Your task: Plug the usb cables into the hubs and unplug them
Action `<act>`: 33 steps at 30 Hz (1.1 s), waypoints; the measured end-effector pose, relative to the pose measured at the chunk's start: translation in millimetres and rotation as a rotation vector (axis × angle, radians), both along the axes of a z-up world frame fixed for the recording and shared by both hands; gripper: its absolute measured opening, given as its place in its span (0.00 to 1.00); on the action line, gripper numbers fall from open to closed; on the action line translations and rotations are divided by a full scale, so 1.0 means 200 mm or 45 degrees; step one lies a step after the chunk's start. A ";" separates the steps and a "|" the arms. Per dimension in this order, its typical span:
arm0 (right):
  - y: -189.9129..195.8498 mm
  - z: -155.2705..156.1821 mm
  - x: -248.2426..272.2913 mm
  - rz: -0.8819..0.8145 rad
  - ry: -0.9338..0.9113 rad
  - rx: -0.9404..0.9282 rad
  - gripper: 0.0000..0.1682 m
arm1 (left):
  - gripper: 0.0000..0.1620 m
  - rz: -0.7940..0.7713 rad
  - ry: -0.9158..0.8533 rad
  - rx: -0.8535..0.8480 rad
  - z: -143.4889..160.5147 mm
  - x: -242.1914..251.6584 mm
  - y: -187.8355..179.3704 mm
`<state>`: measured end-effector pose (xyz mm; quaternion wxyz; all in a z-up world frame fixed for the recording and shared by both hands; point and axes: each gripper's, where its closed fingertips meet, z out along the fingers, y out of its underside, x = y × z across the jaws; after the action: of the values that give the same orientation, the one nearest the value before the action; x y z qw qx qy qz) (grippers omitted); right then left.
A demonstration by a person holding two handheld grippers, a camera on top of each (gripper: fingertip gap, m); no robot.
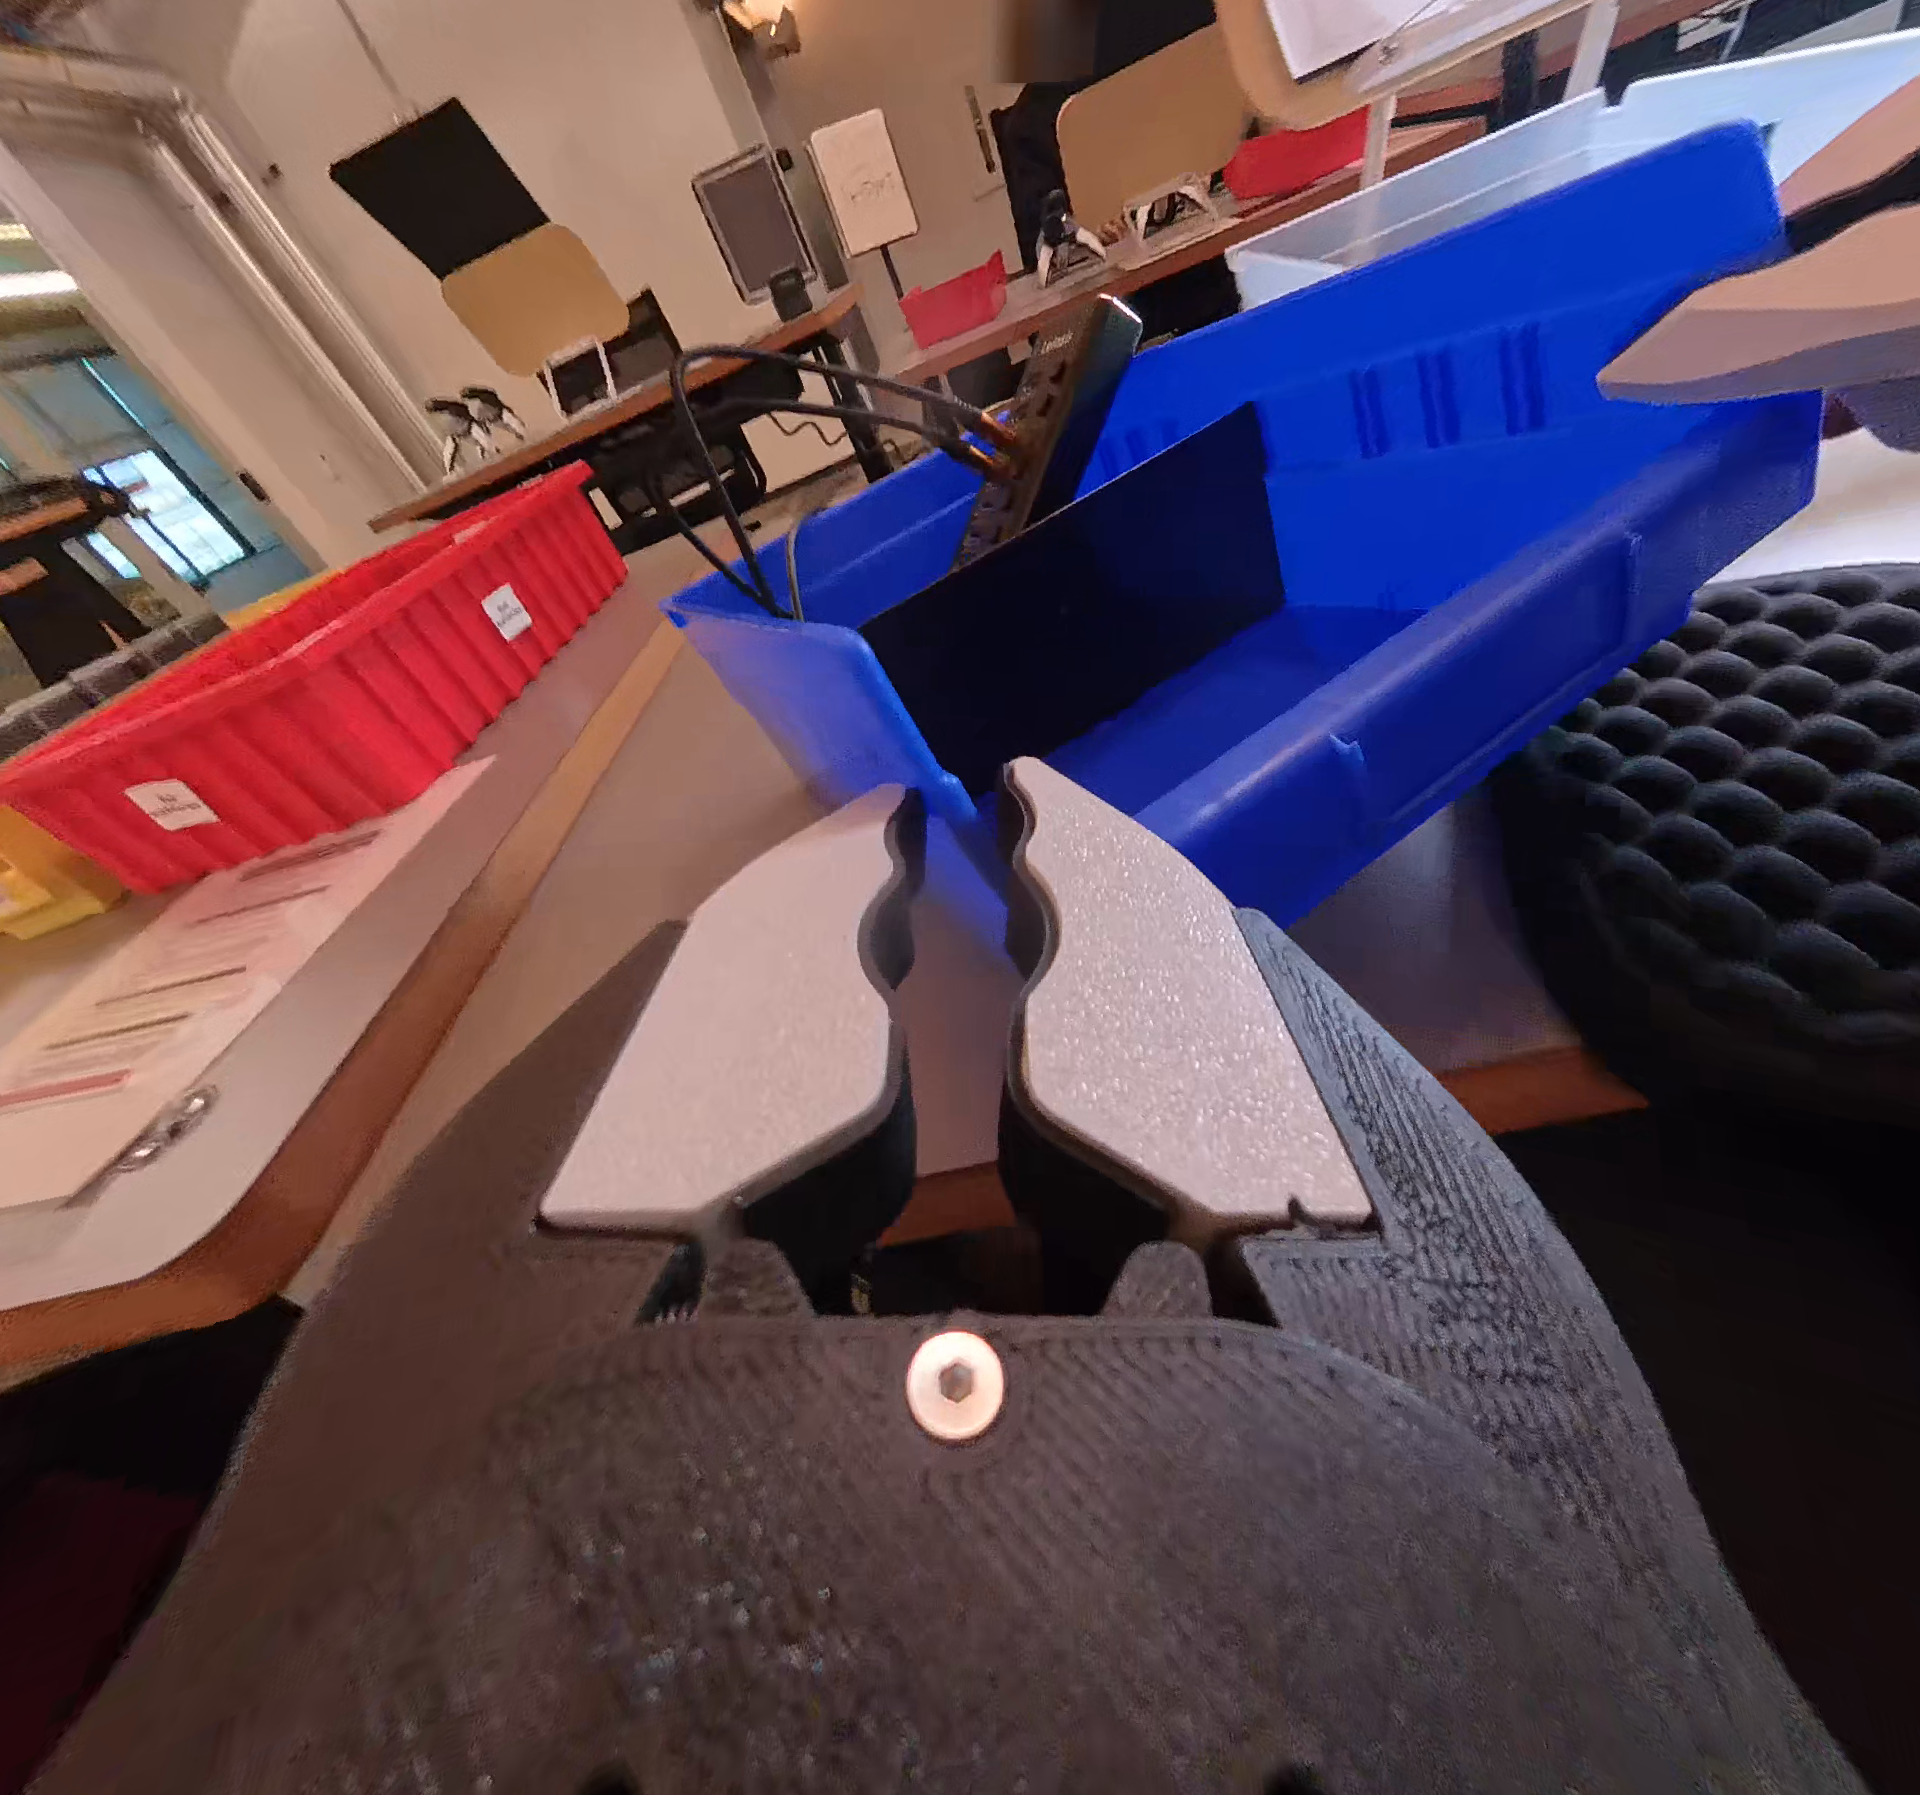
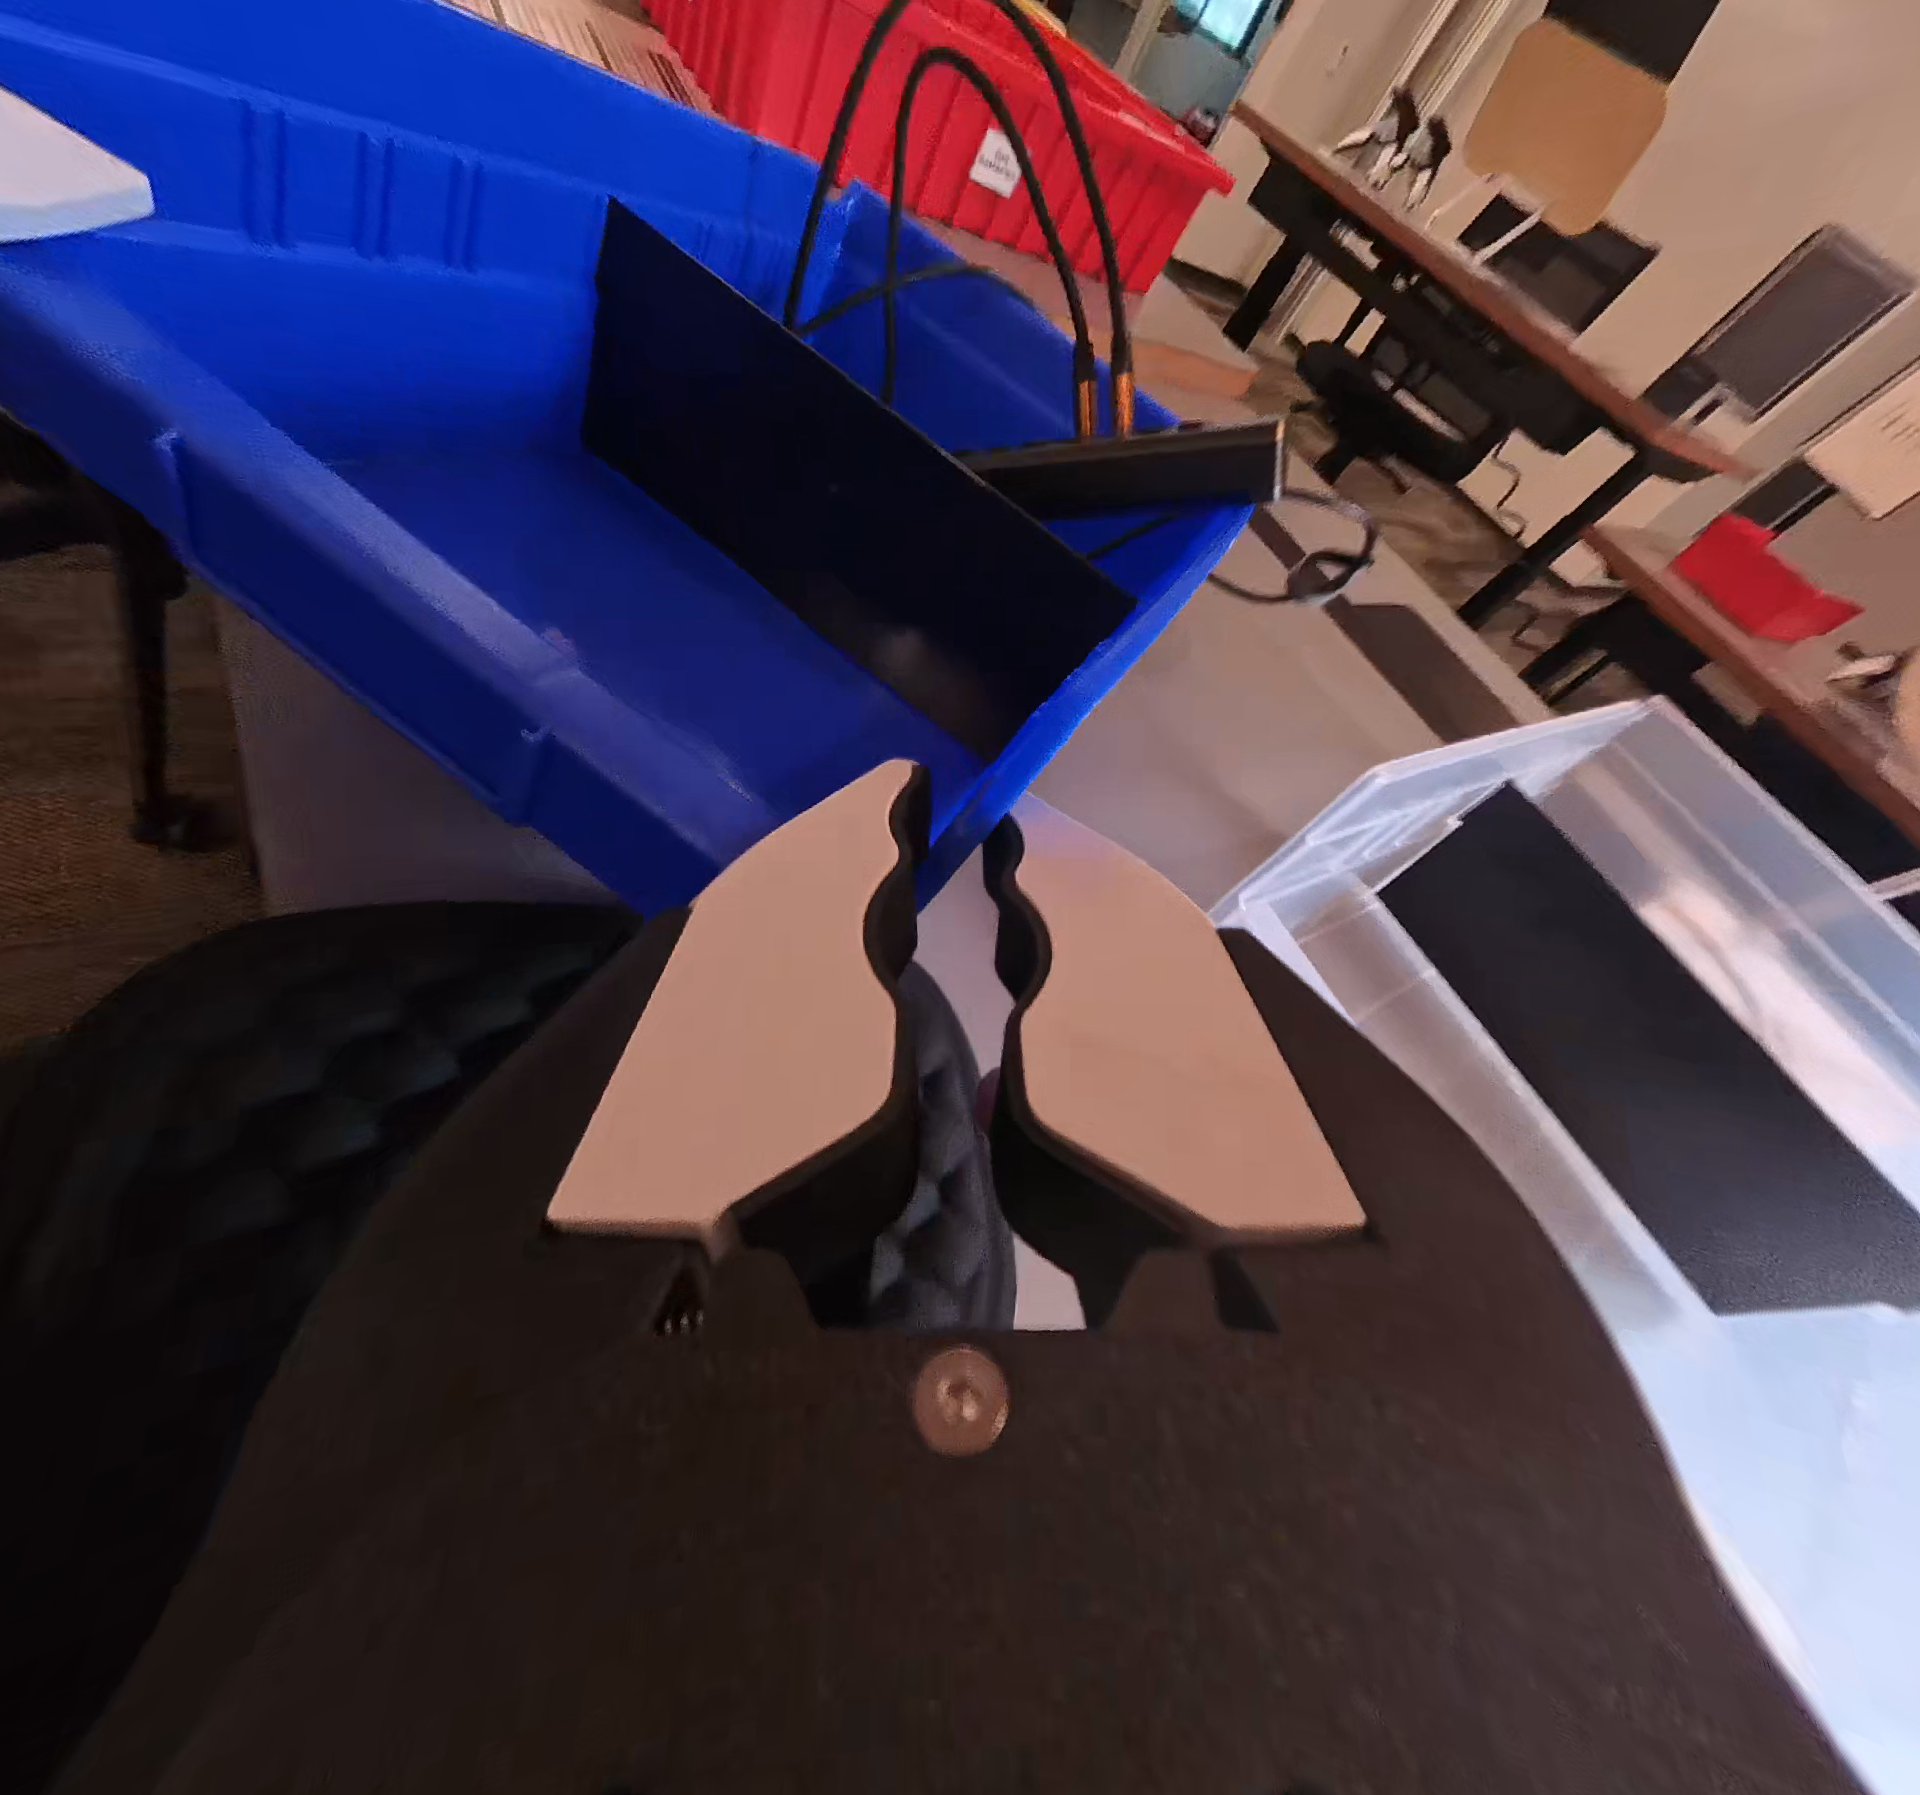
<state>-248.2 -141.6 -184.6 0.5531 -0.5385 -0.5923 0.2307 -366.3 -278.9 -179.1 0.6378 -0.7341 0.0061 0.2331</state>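
Observation:
A blue plastic bin point(image 1: 1403, 665) point(image 2: 343, 457) with a black divider point(image 1: 1070, 623) point(image 2: 831, 509) sits tilted between my two grippers. A black USB hub point(image 1: 1060, 415) point(image 2: 1132, 472) leans on the bin's wall behind the divider. Two black cables point(image 1: 769, 395) point(image 2: 1039, 135) with copper-coloured plugs point(image 2: 1101, 395) are plugged into it. My left gripper point(image 1: 956, 831) is shut on the bin's wall at one end. My right gripper point(image 2: 961, 836) is shut on the bin's rim at the other end; its finger also shows in the left wrist view point(image 1: 1766, 332).
A red ribbed bin point(image 1: 312, 685) point(image 2: 883, 52) stands beyond the blue one. A clear plastic bin point(image 1: 1455, 197) point(image 2: 1558, 966) is beside it. A black honeycomb cushion point(image 1: 1766, 810) point(image 2: 260, 1122) lies at the table's edge. A clipboard with papers point(image 1: 156, 1018) lies on the left. Spacing between my two grippers at the tips: around 20 centimetres.

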 end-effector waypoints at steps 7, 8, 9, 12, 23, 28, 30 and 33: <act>0.26 -0.09 -0.16 0.117 -0.053 -0.241 0.12 | 0.08 0.058 -0.108 -0.065 -0.08 -0.20 0.29; 0.28 -0.09 -0.15 0.139 -0.057 -0.272 0.13 | 0.08 0.069 -0.138 -0.095 -0.10 -0.23 0.33; 0.30 -0.08 -0.14 0.163 -0.057 -0.291 0.16 | 0.08 0.064 -0.168 -0.128 -0.13 -0.25 0.38; 0.38 -0.06 -0.04 0.227 -0.083 -0.294 0.22 | 0.10 -0.034 -0.311 -0.175 -0.21 -0.25 0.52; 0.81 -0.20 0.42 0.209 -0.823 0.075 0.38 | 0.26 -0.446 -0.027 -0.474 0.20 0.06 0.77; 0.80 -0.36 0.33 0.059 -1.044 0.278 0.21 | 0.33 -0.577 0.216 -1.183 -0.32 0.21 1.01; 0.82 -0.37 0.36 0.023 -1.031 0.288 0.18 | 0.14 -0.756 0.147 -1.222 -0.37 0.32 1.04; 0.85 -0.37 0.60 -0.003 -1.054 0.176 0.18 | 0.14 -0.794 0.237 -1.191 -0.37 0.35 1.06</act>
<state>-127.4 29.2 -258.2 0.3035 -0.5482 -0.7780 -0.0459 -296.9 -66.0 -253.3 0.2803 -0.8782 0.3813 0.0700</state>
